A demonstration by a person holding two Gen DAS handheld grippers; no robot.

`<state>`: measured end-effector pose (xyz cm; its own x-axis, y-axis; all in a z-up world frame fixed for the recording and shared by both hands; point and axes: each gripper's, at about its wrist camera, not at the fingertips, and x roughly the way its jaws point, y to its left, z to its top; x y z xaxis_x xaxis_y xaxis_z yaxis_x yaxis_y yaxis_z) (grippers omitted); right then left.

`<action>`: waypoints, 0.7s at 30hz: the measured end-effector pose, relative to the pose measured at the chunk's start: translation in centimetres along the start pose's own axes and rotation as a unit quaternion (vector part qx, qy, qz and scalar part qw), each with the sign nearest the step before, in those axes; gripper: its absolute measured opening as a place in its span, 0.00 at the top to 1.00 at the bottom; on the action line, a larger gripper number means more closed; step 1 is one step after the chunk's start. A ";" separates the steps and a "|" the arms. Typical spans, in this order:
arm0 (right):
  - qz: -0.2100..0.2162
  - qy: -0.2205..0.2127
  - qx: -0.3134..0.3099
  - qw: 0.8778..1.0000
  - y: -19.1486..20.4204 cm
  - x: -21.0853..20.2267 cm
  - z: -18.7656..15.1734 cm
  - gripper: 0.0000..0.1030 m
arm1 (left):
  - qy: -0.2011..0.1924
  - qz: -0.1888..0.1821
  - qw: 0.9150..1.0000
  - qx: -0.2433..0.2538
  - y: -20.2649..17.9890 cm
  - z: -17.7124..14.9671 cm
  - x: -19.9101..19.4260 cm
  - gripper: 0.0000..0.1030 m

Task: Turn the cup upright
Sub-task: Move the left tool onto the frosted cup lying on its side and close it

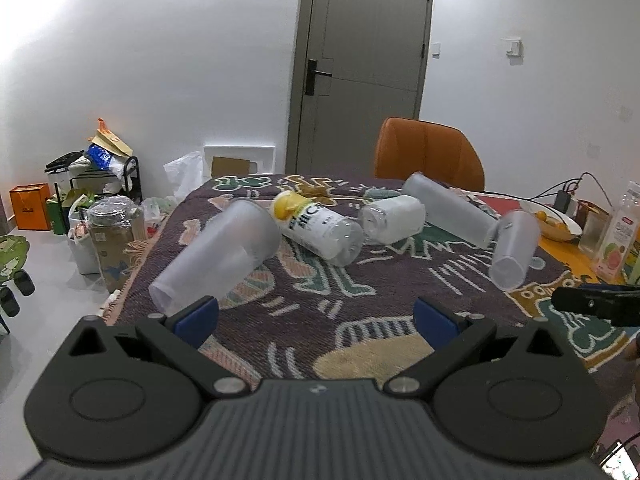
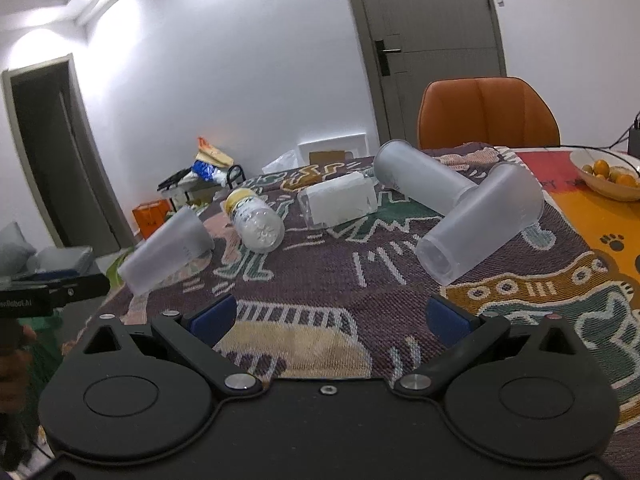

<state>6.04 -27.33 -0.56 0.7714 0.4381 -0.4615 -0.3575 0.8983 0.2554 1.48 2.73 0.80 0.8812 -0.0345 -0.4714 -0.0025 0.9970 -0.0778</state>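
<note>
A frosted translucent cup (image 1: 218,254) lies on its side on the patterned surface (image 1: 360,292), just above the left gripper (image 1: 316,318)'s left finger, both grippers' jaws spread and empty, the right gripper (image 2: 330,314) too.

Handheld grippers: matte black bodies, blue finger pads.

Left gripper (image 1: 316,320): ribbed grey-black top plate, two round black discs, silver pivot screws, blue pads (image 1: 197,317). Right gripper (image 2: 330,316): smooth black plate, same discs, screws and blue pads (image 2: 446,317); its side carries white lettering, seen from the left wrist view only as a black bar.
</note>
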 end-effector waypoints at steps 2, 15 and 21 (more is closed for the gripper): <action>0.001 0.002 0.008 1.000 -0.1 0.7 0.0 0.00 | 0.002 0.006 1.000 0.000 0.6 0.2 0.5 0.01; 0.022 0.008 0.064 0.998 -0.5 5.0 -0.4 0.00 | 0.011 0.038 0.999 0.029 4.1 2.5 4.2 0.03; 0.023 0.020 0.076 0.997 -0.5 6.7 -0.5 0.00 | 0.028 0.041 0.997 0.062 4.6 3.1 6.6 0.06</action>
<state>11.14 -24.80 -4.26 0.7333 0.4818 -0.4798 -0.3050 0.8637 0.4012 8.71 7.29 0.05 0.8523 0.0463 -0.5210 -0.0116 0.9975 0.0695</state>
